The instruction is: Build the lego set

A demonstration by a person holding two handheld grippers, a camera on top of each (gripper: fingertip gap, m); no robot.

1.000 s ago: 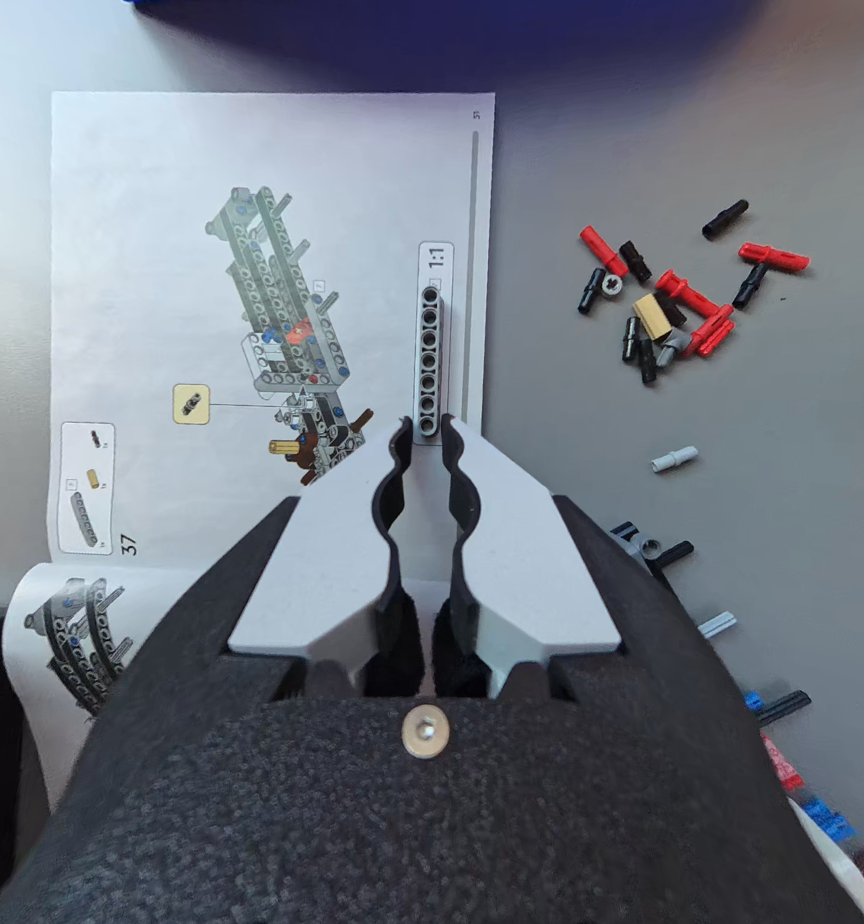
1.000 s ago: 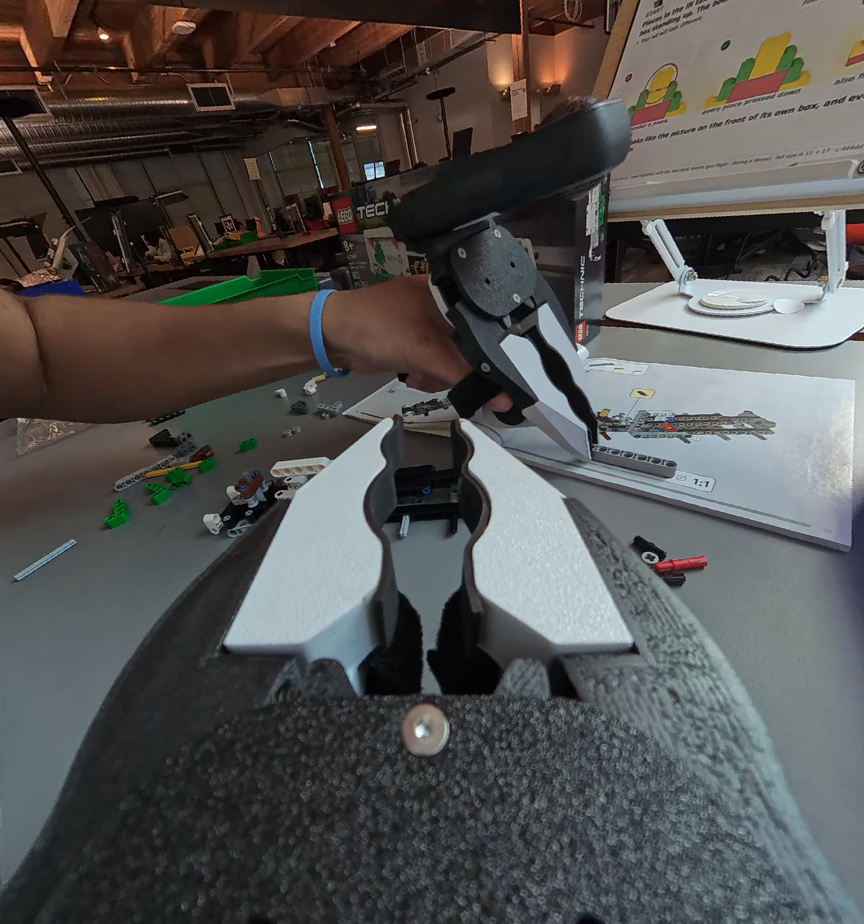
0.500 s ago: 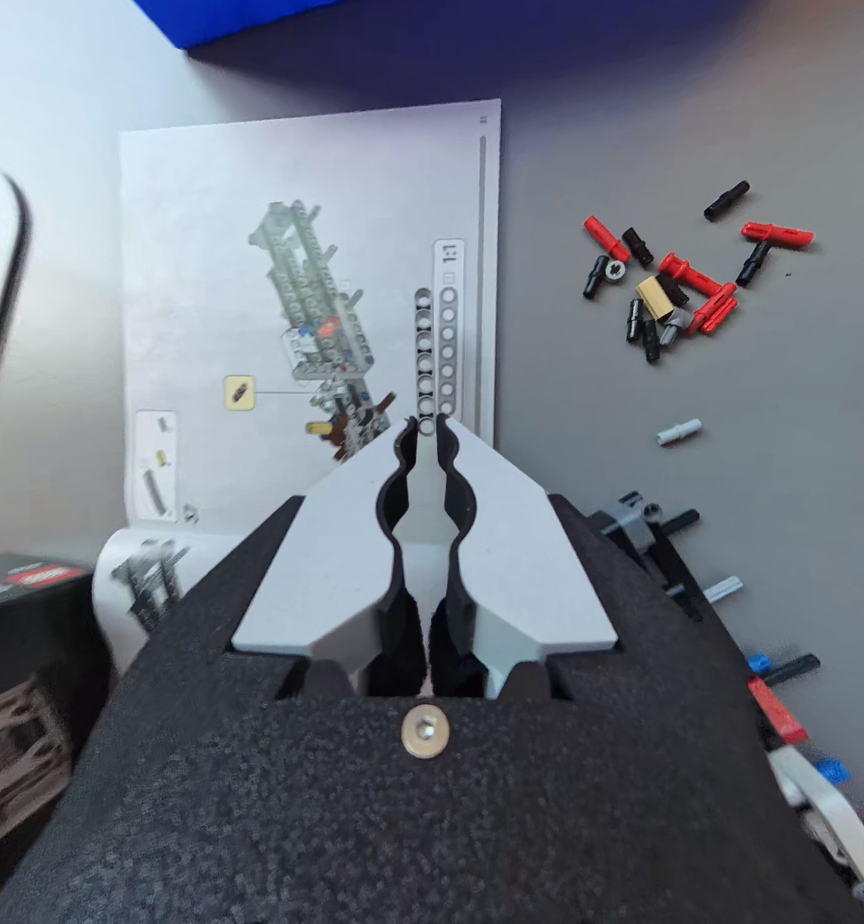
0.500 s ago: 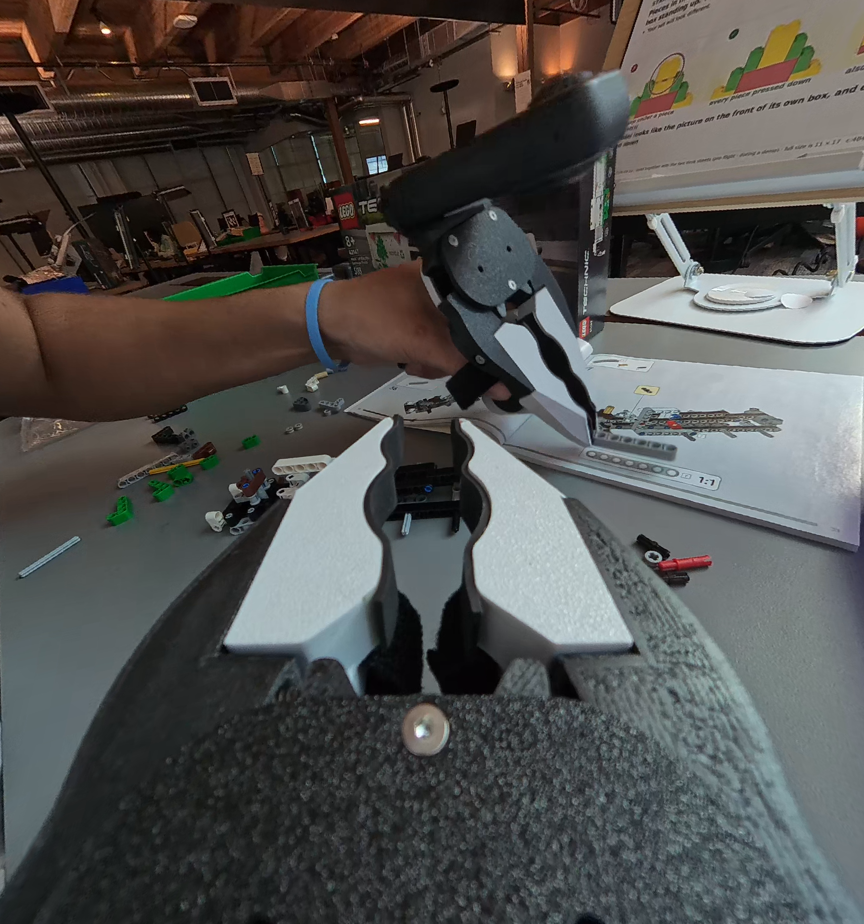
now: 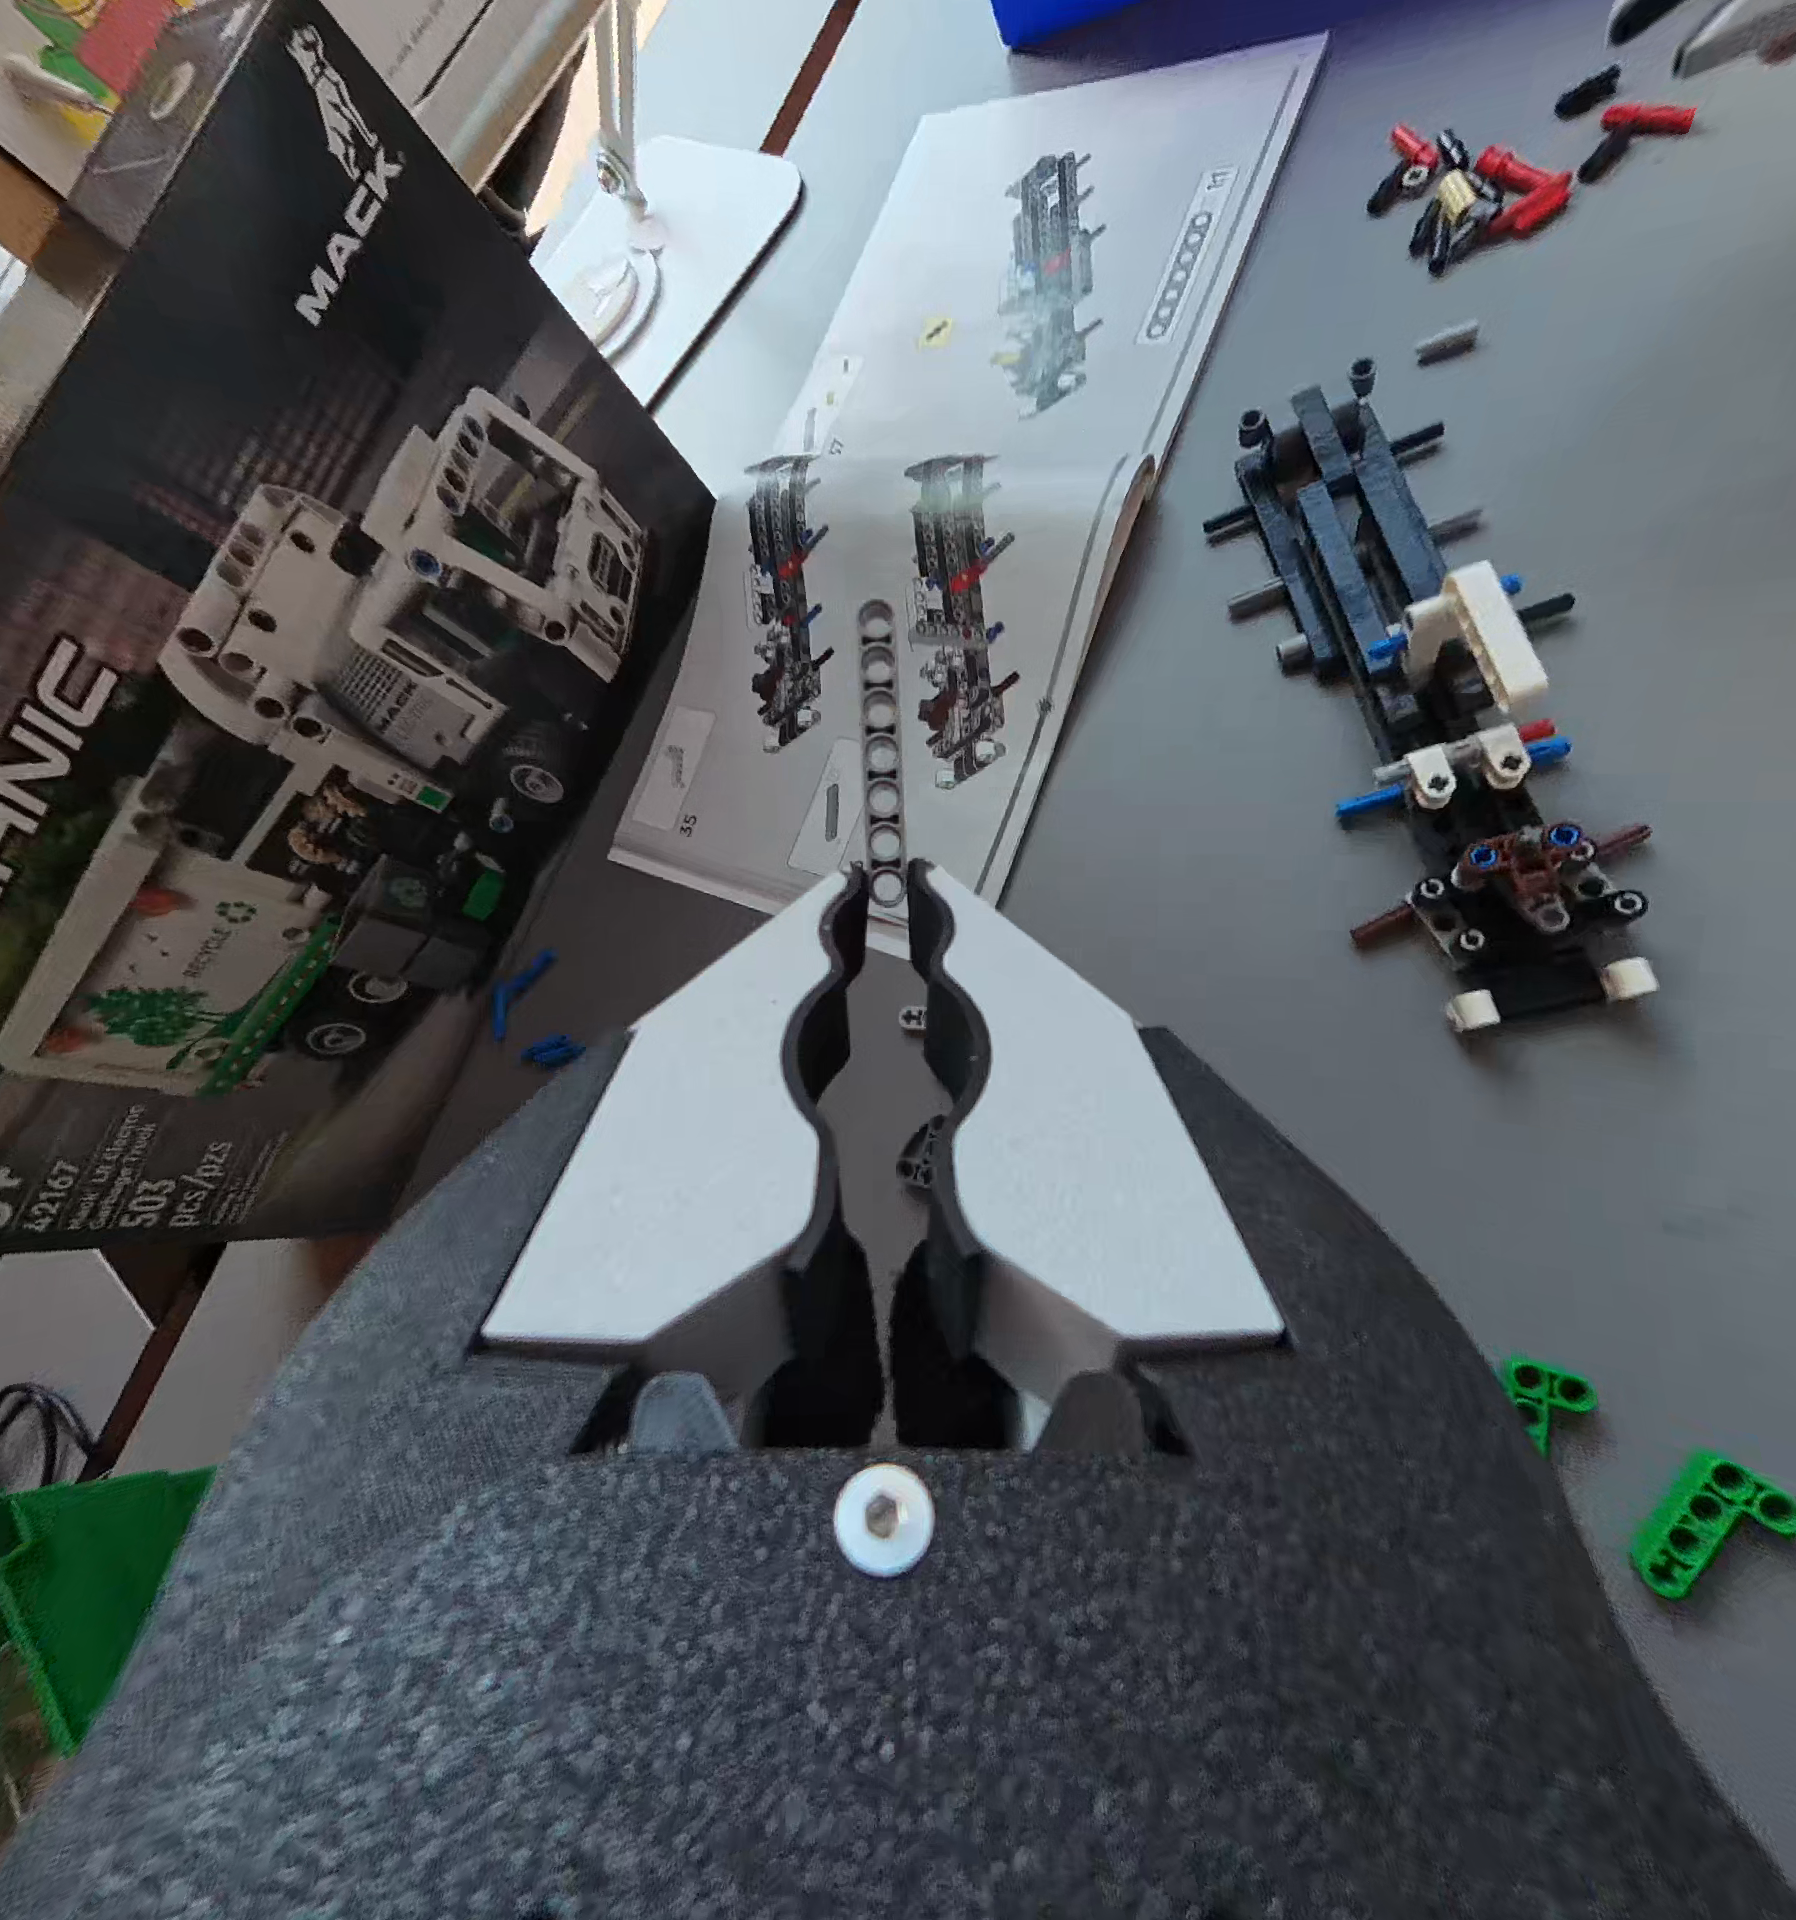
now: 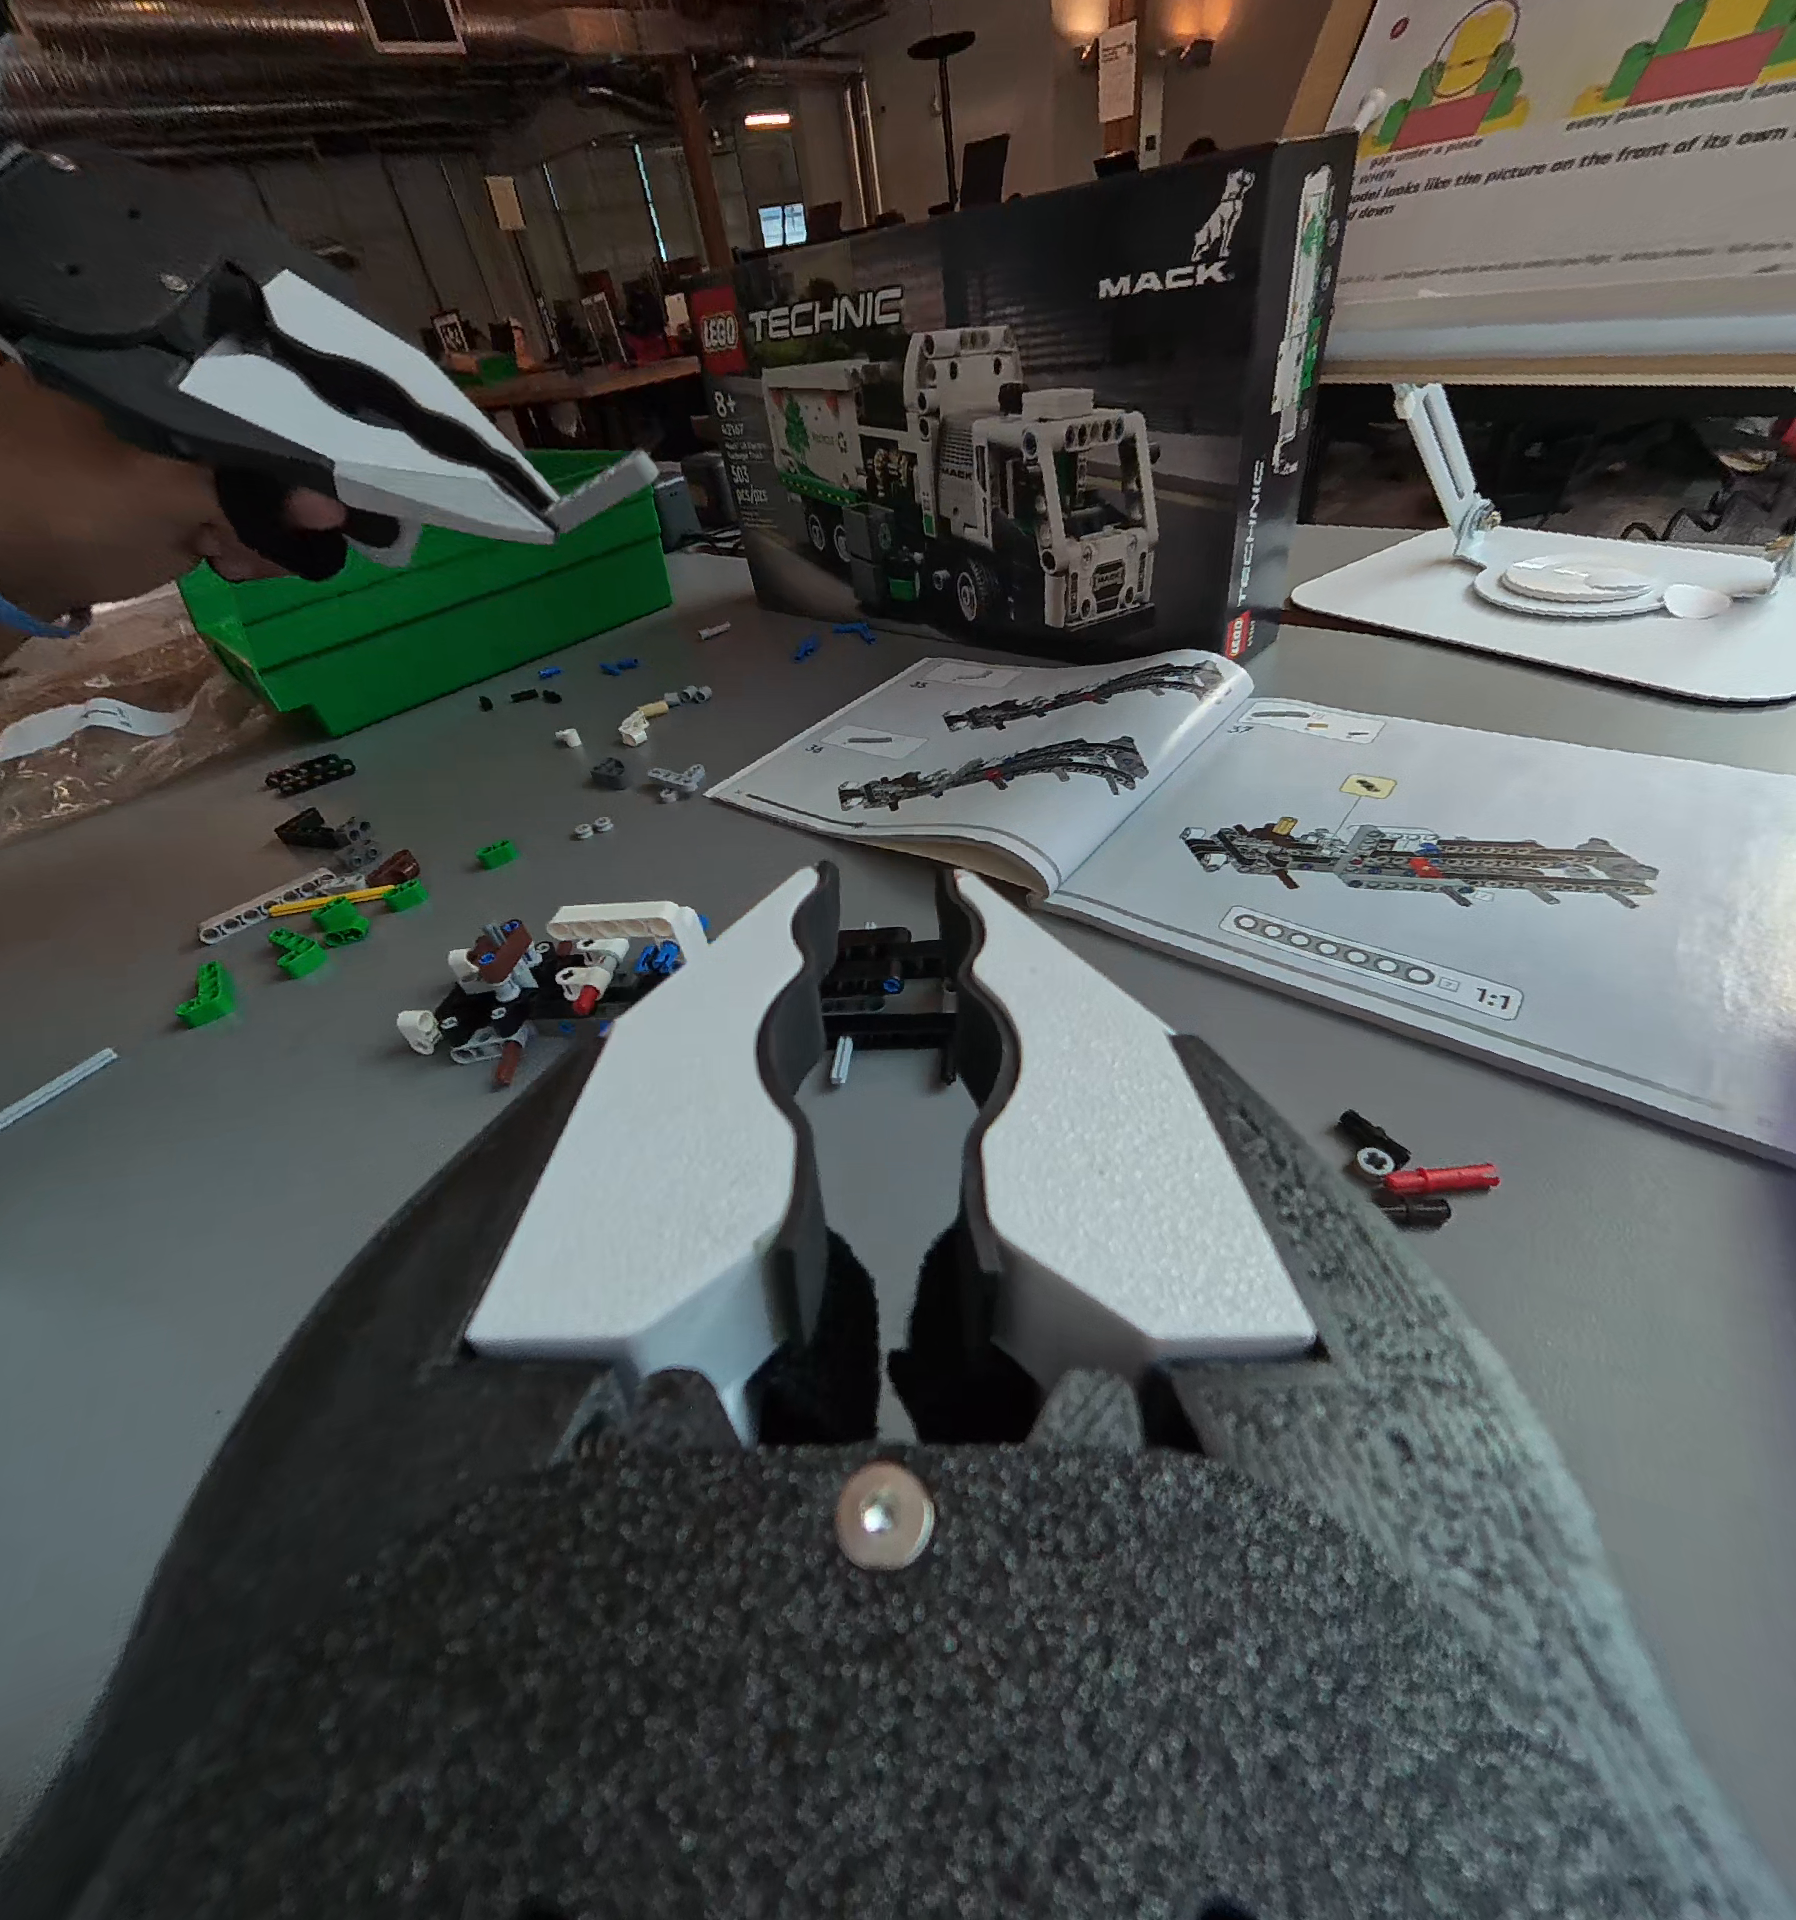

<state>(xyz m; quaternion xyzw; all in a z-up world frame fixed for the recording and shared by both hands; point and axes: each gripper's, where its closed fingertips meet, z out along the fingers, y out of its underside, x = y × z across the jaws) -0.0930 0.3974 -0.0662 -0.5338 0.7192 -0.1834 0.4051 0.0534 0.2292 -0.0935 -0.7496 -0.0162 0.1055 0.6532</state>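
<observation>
Grey beam [image 5: 881, 748] clamped in L gripper [image 5: 886, 883] tips; R gripper [image 6: 886, 894] jaws apart; green bin [image 6: 437, 603] in R view only.

An open instruction booklet [image 6: 1289, 831] is laid on the table [image 6: 1496, 1403], with a boxed set [image 6: 1029, 416] stood behind it and a bin [image 6: 437, 613] to the box's left. A part-built chassis [image 6: 561, 987] is set before the booklet's left page, loose parts [image 6: 302, 914] scattered to its left.

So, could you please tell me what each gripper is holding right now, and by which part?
The left gripper pinches a grey holed beam by its near end. The right gripper holds nothing; its jaws stand open around the black chassis.
</observation>
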